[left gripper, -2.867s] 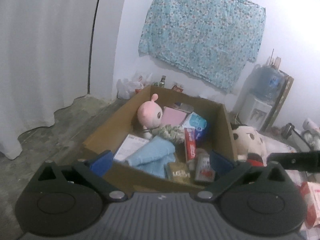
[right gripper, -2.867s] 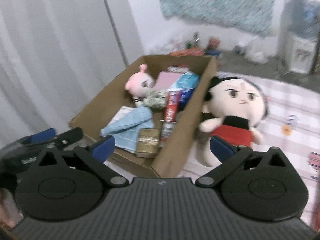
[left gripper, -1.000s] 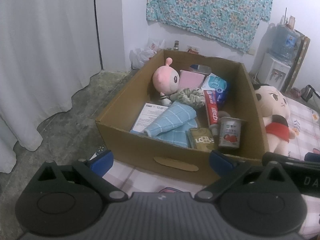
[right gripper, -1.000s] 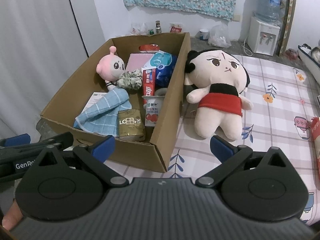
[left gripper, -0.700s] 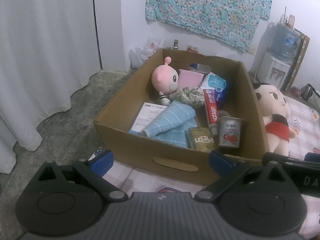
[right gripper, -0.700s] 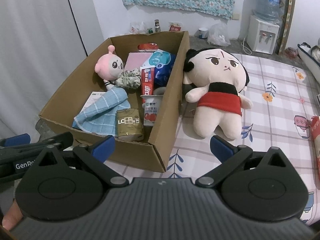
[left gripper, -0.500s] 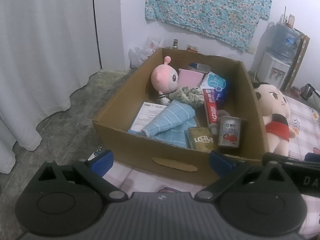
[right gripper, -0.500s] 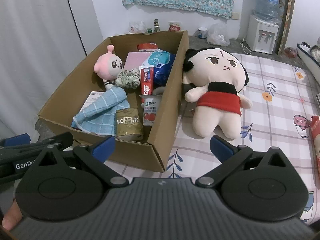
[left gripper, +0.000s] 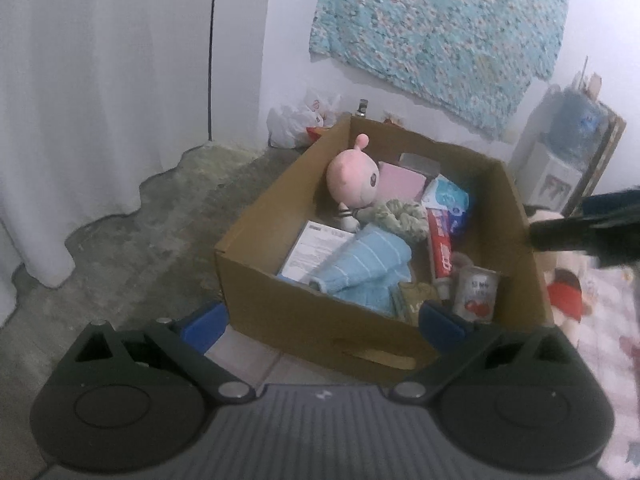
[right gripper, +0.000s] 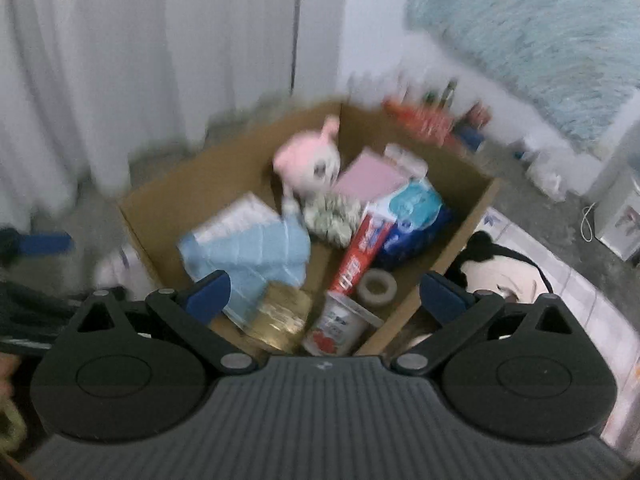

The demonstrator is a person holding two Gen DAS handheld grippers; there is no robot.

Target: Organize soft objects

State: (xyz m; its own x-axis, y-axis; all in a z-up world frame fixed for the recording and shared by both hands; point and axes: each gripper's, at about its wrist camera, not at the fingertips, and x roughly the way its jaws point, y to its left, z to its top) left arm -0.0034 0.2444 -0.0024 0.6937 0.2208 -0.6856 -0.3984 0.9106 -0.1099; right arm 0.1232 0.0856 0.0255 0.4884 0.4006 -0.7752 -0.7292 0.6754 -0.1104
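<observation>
A brown cardboard box (left gripper: pixel 304 316) holds a pink plush doll (left gripper: pixel 352 178), a folded light-blue towel (left gripper: pixel 360 268), a green scrunchie (left gripper: pixel 400 216), a toothpaste box (left gripper: pixel 440 248), a yogurt cup (left gripper: pixel 476 294) and other packets. The same box (right gripper: pixel 160 196), pink doll (right gripper: pixel 308 164) and towel (right gripper: pixel 248 252) show blurred in the right wrist view. A big doll in a red dress (left gripper: pixel 564 292) lies right of the box, its head (right gripper: pixel 504 272) showing. My left gripper (left gripper: pixel 320 322) is open, low before the box's near wall. My right gripper (right gripper: pixel 324 294) hangs open over the box's near end.
White curtains (left gripper: pixel 100 100) hang at left above a bare concrete floor (left gripper: pixel 152 220). A floral cloth (left gripper: pixel 440 36) covers the wall. A water dispenser (left gripper: pixel 560 160) stands at back right. The other gripper's dark finger (left gripper: pixel 580 232) crosses the right side. Bottles and bags (left gripper: pixel 304 120) line the wall.
My right gripper has swung quickly left and forward, from beside the box to above its near end; its view is now blurred. My left gripper has shifted a little; both stay open.
</observation>
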